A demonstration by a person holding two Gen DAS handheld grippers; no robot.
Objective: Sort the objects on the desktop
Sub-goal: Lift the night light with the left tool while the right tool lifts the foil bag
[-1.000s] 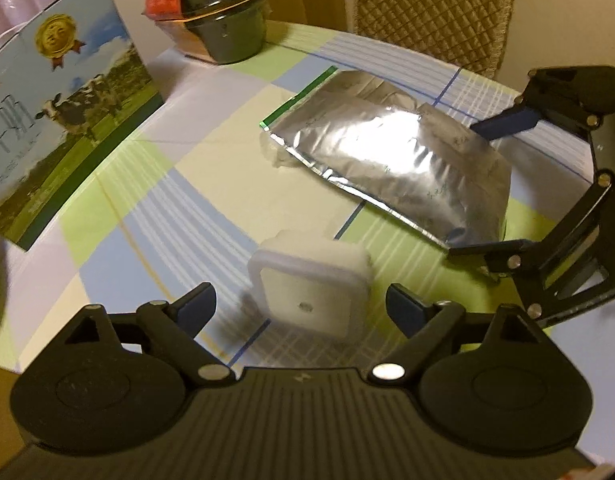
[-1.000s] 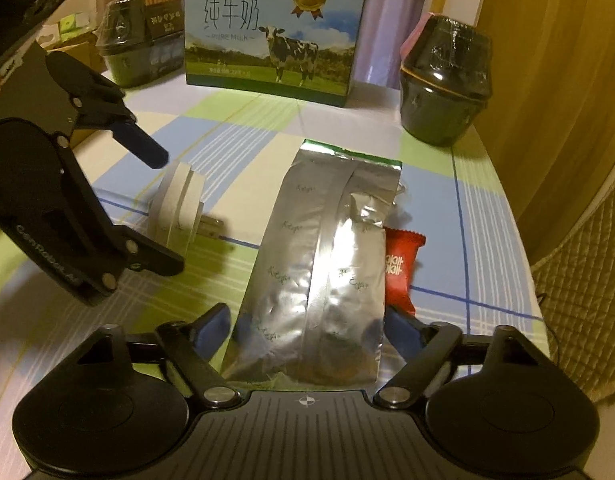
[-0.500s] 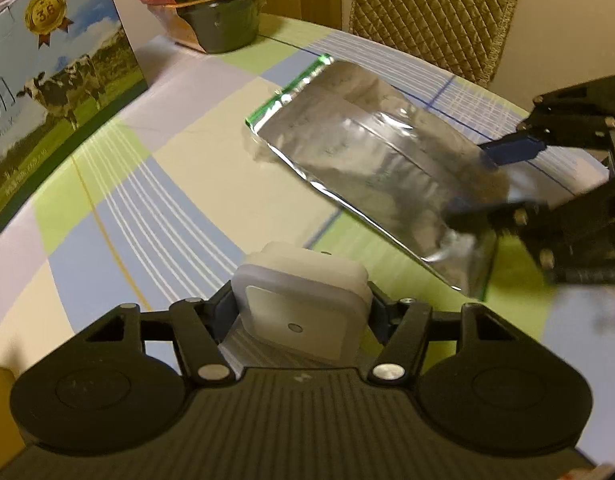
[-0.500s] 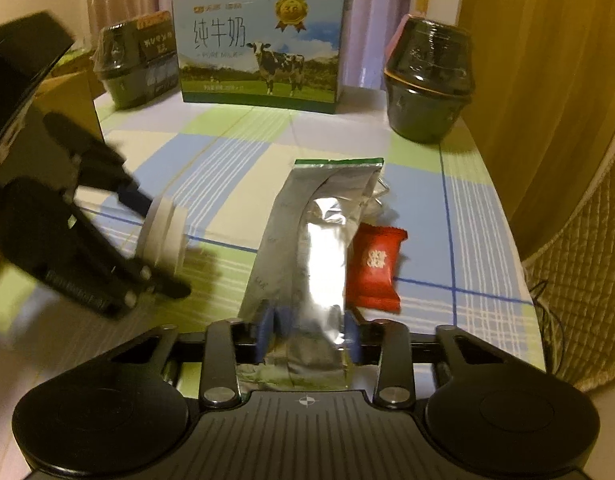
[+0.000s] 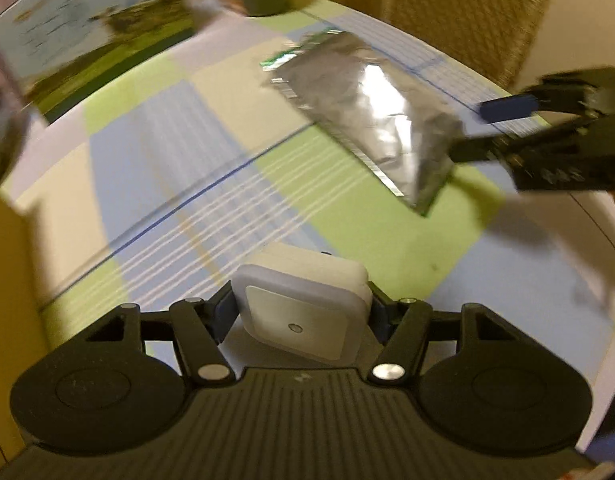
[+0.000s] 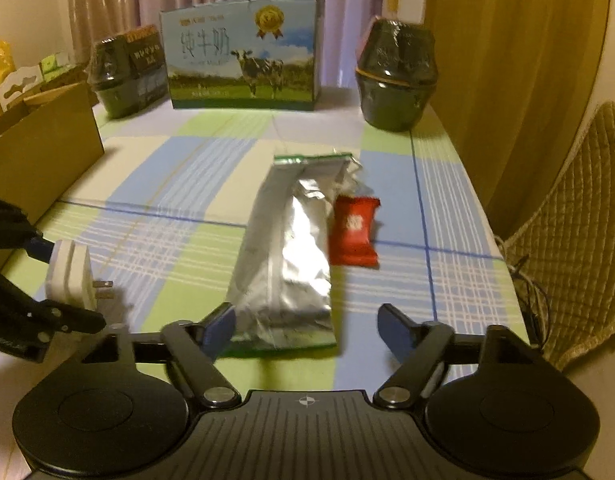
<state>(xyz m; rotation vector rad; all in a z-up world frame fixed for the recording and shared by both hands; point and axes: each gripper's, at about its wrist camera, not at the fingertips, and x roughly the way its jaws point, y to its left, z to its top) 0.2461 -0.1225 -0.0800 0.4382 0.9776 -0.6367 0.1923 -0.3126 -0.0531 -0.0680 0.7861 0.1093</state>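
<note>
A white square plug-in night light (image 5: 299,304) sits between the blue pads of my left gripper (image 5: 302,314), which is shut on it just above the checked tablecloth. In the right wrist view the same night light (image 6: 69,276) shows its prongs, held in the left gripper (image 6: 65,284) at the left edge. A silver foil pouch (image 6: 291,240) lies flat in the middle. Its near end lies between the jaws of my right gripper (image 6: 307,328), which are opening with the pads off it. A red candy wrapper (image 6: 353,232) lies against the pouch's right side.
At the back of the table stand a milk carton box (image 6: 243,52) and two dark wrapped containers (image 6: 397,76) (image 6: 127,70). An open cardboard box (image 6: 39,148) stands by the left edge. A quilted chair (image 6: 567,216) is off the right edge.
My left gripper closed on the night light and carried it away from the pouch. My right gripper shut on the pouch's near end, then opened and drew back.
</note>
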